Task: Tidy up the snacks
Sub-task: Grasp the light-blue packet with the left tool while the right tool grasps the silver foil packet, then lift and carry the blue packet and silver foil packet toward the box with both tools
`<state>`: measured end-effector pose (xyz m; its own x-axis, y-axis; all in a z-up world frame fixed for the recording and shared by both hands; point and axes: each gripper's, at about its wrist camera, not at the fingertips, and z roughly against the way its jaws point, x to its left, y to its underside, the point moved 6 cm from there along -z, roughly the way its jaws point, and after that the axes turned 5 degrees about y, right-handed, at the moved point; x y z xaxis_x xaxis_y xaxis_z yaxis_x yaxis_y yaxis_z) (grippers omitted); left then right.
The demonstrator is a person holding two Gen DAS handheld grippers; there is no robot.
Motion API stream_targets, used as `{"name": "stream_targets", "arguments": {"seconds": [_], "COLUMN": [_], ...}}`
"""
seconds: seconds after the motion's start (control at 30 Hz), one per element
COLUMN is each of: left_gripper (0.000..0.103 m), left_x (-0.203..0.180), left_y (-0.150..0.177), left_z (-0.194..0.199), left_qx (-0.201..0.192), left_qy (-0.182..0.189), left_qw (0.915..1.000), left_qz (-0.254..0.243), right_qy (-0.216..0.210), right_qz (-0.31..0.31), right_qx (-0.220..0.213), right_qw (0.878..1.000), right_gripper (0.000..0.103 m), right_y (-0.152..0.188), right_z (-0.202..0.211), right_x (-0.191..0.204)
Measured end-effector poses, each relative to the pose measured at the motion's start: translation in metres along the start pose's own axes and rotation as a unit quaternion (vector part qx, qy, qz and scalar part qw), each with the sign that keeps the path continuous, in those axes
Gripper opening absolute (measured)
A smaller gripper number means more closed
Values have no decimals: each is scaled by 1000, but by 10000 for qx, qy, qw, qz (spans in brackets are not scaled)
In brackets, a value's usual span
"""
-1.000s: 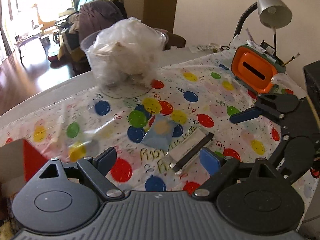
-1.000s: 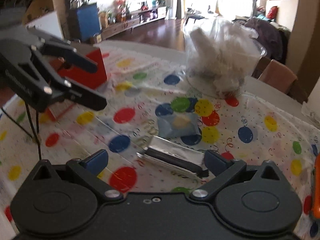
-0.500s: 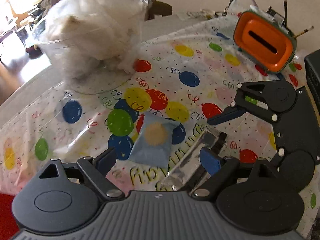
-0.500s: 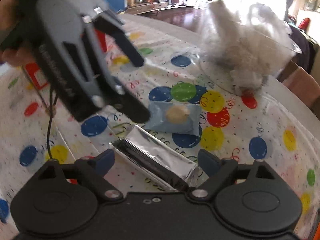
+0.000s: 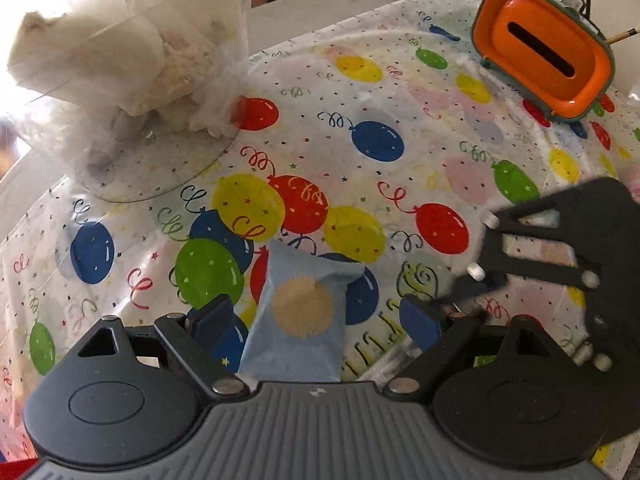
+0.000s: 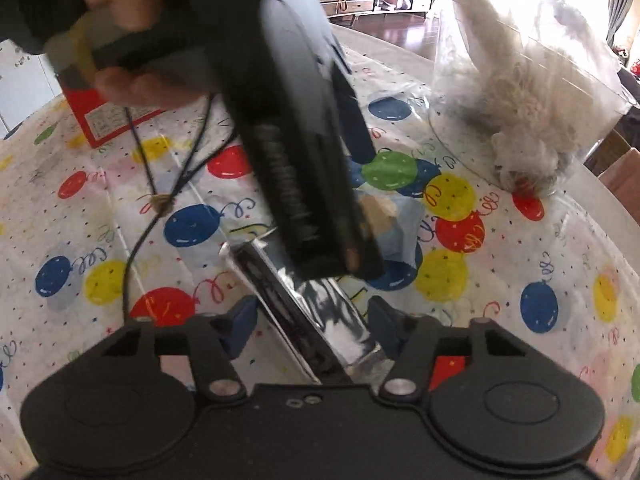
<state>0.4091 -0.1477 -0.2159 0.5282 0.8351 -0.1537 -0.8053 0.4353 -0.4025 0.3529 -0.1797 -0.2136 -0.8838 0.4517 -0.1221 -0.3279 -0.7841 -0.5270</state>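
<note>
I'm at the pick-up step with both hands. My left gripper [image 5: 316, 316] stands wide, straddling the pale blue snack packet [image 5: 298, 320] at lower centre, not yet pinching. My right gripper [image 6: 310, 326] is closing around the silver foil bar [image 6: 320, 320] on the table [image 6: 560, 240]. Next: squeeze each, then lift clear.
</note>
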Motion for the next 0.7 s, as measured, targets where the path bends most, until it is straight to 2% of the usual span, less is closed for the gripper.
{"name": "stream_targets", "arguments": {"seconds": [0.13, 0.23, 0.37, 0.43, 0.53, 0.6, 0.7], "left_gripper": [90, 86, 73, 70, 65, 52, 47], "left_x": [3, 3, -2, -3, -6, -6, -6], "left_y": [-4, -5, -3, -2, -2, -2, -2], "left_z": [-8, -12, -18, -22, -22, -20, -18], "left_qx": [21, 36, 107, 132, 85, 41, 5], "left_qy": [-46, -20, -93, -156, -211, -216, -251], "left_qw": [10000, 10000, 9997, 9994, 9991, 9991, 9991], "left_qz": [-9, -32, -205, -277, -363, -374, -331], "right_qy": [-18, 3, 150, 233, 303, 356, 431], "right_qz": [-18, -25, -26, -48, -310, -429, -608], "right_qx": [24, 57, -7, 21, -17, -57, -64], "right_qw": [10000, 10000, 9999, 9997, 9991, 9984, 9972], "right_gripper": [46, 44, 44, 44, 45, 44, 42], "right_y": [5, 8, 9, 9, 12, 14, 15], "right_z": [6, 10, 9, 5, 2, 3, 5], "right_x": [10, 20, 28, 30, 31, 30, 31]}}
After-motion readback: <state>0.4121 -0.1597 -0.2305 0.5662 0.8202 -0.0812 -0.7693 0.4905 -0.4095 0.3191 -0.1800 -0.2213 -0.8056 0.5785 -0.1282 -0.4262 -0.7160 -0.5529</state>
